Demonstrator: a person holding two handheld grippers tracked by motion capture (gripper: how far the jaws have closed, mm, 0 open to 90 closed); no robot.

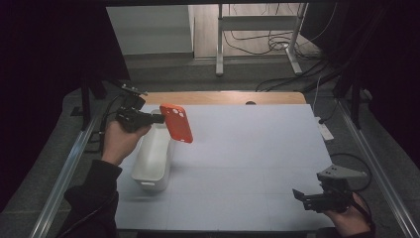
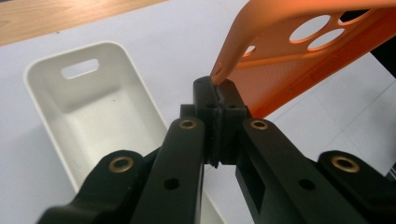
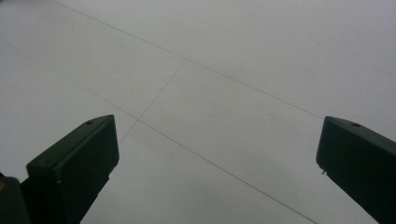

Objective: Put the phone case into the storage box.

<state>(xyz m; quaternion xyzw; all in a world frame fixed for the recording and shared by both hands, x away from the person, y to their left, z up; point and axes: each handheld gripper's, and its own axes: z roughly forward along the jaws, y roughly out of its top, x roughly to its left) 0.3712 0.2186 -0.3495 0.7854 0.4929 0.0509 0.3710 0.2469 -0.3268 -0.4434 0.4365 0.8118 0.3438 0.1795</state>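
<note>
Where the white sheet [image 1: 247, 163] covers most of the table [image 1: 223, 97], leaving a strip of bare wood along the far edge, thin lines divide it into large rectangles, and the same lines cross the sheet in the right gripper view. Toward the left side of the sheet stands a long white bin [image 1: 153, 157] with rounded corners, open on top, a slot handle cut into its far end wall as the left gripper view shows it; the bin looks bare inside. Above the bin's far end, held clear of the sheet, is the orange phone case [image 1: 177, 122], tilted, with its round camera cut-outs toward the upper end. The left gripper [image 1: 159, 118], raised in the person's left hand [image 1: 119, 141], has its jaws pressed together on the rim of the phone case at one corner, the pads meeting on the thin edge in the left gripper view. The right gripper [image 1: 297, 196] sits low near the sheet's near right corner in the right hand [image 1: 349, 217], its jaws standing wide apart over bare sheet with nothing between them.
</note>
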